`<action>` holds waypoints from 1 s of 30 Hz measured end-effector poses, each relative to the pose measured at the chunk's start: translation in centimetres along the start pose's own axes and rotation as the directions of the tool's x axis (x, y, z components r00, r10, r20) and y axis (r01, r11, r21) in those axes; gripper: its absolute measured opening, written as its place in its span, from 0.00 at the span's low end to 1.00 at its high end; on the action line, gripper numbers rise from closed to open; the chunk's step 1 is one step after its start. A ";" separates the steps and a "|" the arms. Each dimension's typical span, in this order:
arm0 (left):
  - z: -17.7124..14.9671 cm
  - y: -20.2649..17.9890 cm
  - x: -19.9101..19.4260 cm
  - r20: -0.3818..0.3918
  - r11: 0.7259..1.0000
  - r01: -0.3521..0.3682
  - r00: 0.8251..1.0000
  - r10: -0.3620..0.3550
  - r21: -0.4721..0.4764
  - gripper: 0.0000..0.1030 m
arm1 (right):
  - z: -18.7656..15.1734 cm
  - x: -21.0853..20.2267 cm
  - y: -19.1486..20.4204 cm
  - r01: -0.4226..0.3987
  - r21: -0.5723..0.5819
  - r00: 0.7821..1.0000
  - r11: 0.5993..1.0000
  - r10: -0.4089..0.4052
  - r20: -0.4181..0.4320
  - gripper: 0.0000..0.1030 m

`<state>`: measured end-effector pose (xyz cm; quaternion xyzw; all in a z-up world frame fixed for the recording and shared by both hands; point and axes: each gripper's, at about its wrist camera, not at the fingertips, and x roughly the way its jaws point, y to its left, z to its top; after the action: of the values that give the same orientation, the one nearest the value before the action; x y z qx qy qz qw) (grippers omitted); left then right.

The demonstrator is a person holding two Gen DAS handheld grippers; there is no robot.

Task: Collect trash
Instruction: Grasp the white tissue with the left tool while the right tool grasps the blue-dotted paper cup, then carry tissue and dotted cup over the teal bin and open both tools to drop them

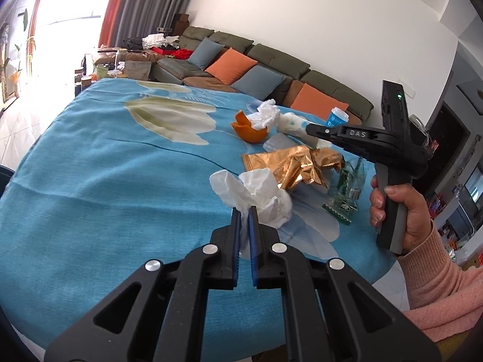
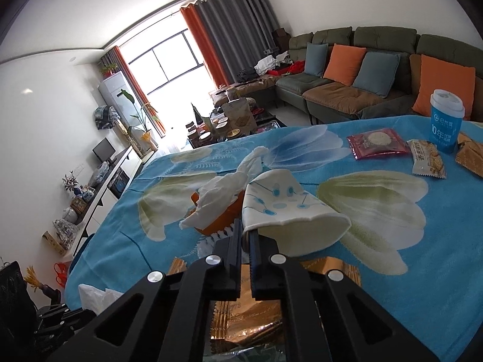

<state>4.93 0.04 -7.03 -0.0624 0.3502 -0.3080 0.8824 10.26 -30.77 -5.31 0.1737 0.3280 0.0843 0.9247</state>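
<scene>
Left gripper (image 1: 244, 211) pinches a crumpled white tissue (image 1: 256, 193), jaws pressed on it; most of the tissue bulges out beyond and right of the tips, above the blue flowered cloth of the bench (image 1: 105, 166). Whether the tissue still touches the cloth, cannot tell.

Right gripper (image 2: 248, 226) is clamped on the rim of a squashed white paper cup with blue dots (image 2: 283, 202). The cup lies on its side, mouth toward the gripper, body stretching ahead and right of the tips. In the left wrist view the right gripper (image 1: 309, 128) shows from the side, tips at that cup (image 1: 291, 123), a hand (image 1: 395, 208) in a pink sleeve (image 1: 443, 274) around its handle.

Just left of the right gripper tips: orange peel (image 2: 223, 217) with a twisted white tissue (image 2: 223, 190) lying over it, touching the cup. Under the right gripper body: gold foil wrapper (image 2: 241, 319), close to the camera. In the left wrist view the gold wrapper (image 1: 289, 166) lies just beyond the pinched tissue, and a clear green-printed wrapper (image 1: 347, 193) sits right of it.

Far ahead-right of the right gripper: pink snack packet (image 2: 377, 143), a biscuit packet (image 2: 427, 158) beside it, and an upright blue cup with a white lid (image 2: 446, 120). Sofa with orange and blue cushions (image 2: 362, 69) behind the bench.
</scene>
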 end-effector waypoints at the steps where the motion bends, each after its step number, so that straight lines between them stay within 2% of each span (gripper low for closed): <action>1: 0.1 0.1 -0.2 0.005 1.000 -0.005 1.000 0.005 -0.001 0.06 | 0.1 -0.3 0.3 0.001 -0.011 1.000 1.000 -0.001 0.007 0.03; 9: 0.3 1.2 -2.2 0.047 0.999 -0.048 0.998 0.048 -0.008 0.05 | 0.1 -3.4 2.8 -0.012 -0.086 0.998 0.996 0.018 0.067 0.03; 13: 0.4 1.8 -3.4 0.068 0.997 -0.072 0.995 0.073 -0.011 0.05 | -0.3 -5.1 4.4 -0.049 -0.126 0.995 0.991 0.060 0.085 0.03; 18: 0.5 2.7 -5.0 0.098 0.994 -0.104 0.990 0.106 -0.024 0.05 | -0.7 -5.9 7.0 -0.145 -0.193 0.985 0.970 0.160 0.064 0.03; 24: 0.4 4.1 -7.1 0.131 0.988 -0.145 0.980 0.151 -0.048 0.05 | -1.4 -5.1 11.1 -0.253 -0.266 0.964 0.930 0.267 0.015 0.03; 30: 0.2 5.5 -9.0 0.154 0.979 -0.187 0.968 0.197 -0.082 0.05 | -2.2 -3.3 15.0 -0.333 -0.310 0.942 0.891 0.332 -0.057 0.03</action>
<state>2.71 9.68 -3.45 -0.0823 0.2921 -0.2031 0.9310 5.71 -17.18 0.61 0.0771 0.2770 0.2926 0.9120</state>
